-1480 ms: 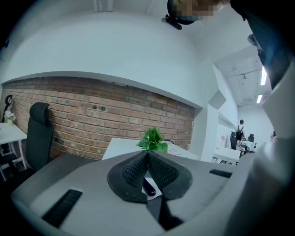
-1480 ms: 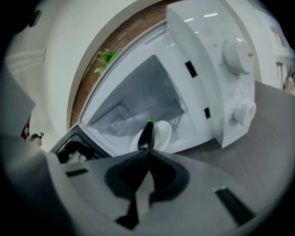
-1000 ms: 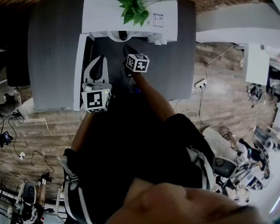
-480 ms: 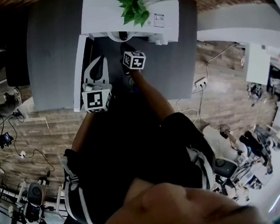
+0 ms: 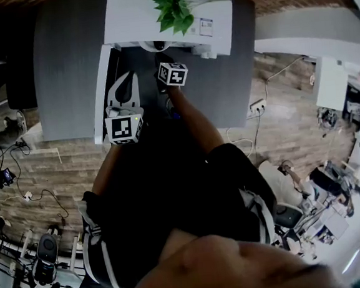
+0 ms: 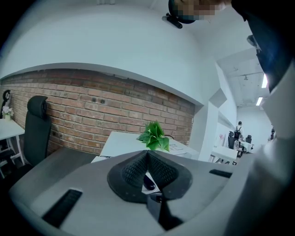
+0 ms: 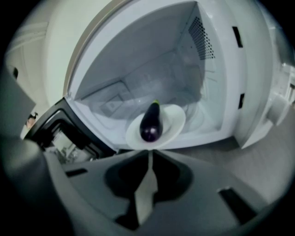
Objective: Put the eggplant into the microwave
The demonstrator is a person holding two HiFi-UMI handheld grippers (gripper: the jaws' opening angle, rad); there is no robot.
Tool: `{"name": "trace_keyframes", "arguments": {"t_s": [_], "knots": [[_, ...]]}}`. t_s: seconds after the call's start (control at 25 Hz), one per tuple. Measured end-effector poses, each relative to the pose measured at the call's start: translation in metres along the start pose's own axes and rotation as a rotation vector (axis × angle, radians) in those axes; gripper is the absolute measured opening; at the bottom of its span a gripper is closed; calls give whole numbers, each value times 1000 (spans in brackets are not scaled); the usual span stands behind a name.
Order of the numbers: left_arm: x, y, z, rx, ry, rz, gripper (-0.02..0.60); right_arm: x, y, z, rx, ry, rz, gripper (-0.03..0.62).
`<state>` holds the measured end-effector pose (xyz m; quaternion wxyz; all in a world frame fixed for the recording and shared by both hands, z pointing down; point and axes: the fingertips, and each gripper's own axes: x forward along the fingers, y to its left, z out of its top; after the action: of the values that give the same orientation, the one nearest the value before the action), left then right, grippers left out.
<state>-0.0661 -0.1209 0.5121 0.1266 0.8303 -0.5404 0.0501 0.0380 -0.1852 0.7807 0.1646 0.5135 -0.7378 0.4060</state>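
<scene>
Eggplant (image 7: 151, 123), just one, on one plate (image 7: 178, 120) in clamped right fingers (image 7: 123, 177); left fingers (image 6: 133, 172) together.

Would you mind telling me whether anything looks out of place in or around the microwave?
Only slightly: the plate carrying the eggplant sits at the microwave's front lip, overlapping the sill rather than fully inside.

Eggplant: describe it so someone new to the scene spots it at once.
The white microwave stands open on the grey table. At the front of its cavity is a white plate. The eggplant lies on it: glossy dark purple, stem end pointing inward, the only dark thing against the white.
</scene>
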Motion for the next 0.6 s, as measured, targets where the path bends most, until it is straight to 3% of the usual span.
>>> {"name": "trace_keyframes", "arguments": {"t_s": [0.6], "knots": [[4,5,-3,-1,15,2,37,15,-5,14,15,-4,2,37]]}}
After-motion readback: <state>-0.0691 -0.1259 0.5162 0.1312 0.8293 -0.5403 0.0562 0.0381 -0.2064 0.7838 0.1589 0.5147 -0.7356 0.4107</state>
